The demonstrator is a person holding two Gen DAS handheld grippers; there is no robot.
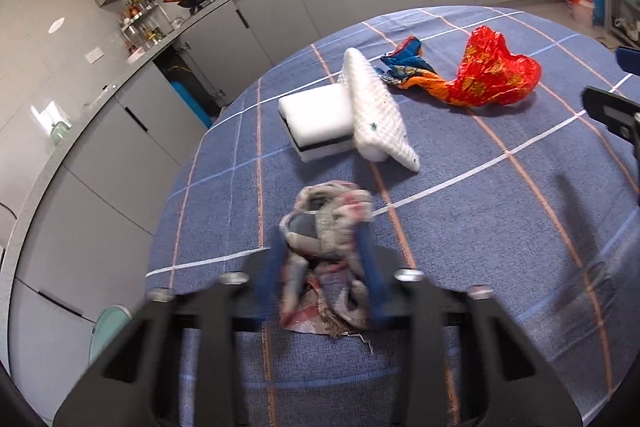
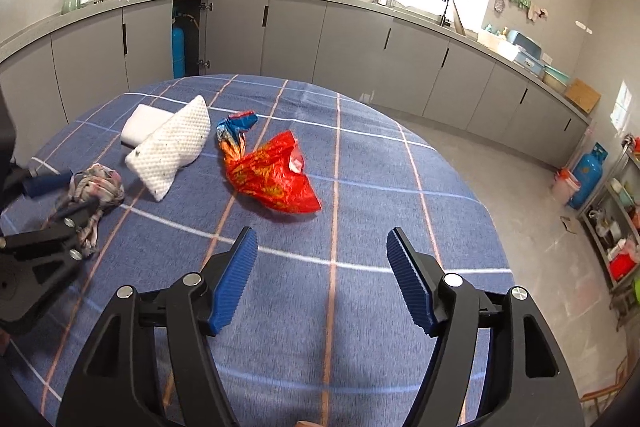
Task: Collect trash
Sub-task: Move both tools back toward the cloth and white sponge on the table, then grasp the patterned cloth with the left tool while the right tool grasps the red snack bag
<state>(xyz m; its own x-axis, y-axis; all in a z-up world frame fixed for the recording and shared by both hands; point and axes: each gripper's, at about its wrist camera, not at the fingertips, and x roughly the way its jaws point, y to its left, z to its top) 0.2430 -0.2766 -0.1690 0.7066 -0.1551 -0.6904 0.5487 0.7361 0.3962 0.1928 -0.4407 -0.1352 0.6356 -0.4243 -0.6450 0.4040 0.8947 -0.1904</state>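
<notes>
My left gripper (image 1: 322, 247) is shut on a crumpled patterned rag (image 1: 328, 227), held just above the blue checked tablecloth (image 1: 460, 227); it is blurred from motion. The rag also shows in the right wrist view (image 2: 98, 189), with the left gripper (image 2: 68, 195) around it. Beyond lie a white foam block (image 1: 316, 121), a white bubble-textured pad (image 1: 380, 111) leaning on it, a blue-orange wrapper (image 1: 404, 65) and a red plastic bag (image 1: 492, 71). My right gripper (image 2: 322, 243) is open and empty, above the cloth, short of the red bag (image 2: 272, 179).
The round table sits in a kitchen with grey cabinets (image 2: 320, 39) along the walls. Blue gas cylinders stand by the right wall (image 2: 588, 175) and in an open cabinet (image 2: 178, 47). A shelf with items (image 2: 616, 227) is at the far right.
</notes>
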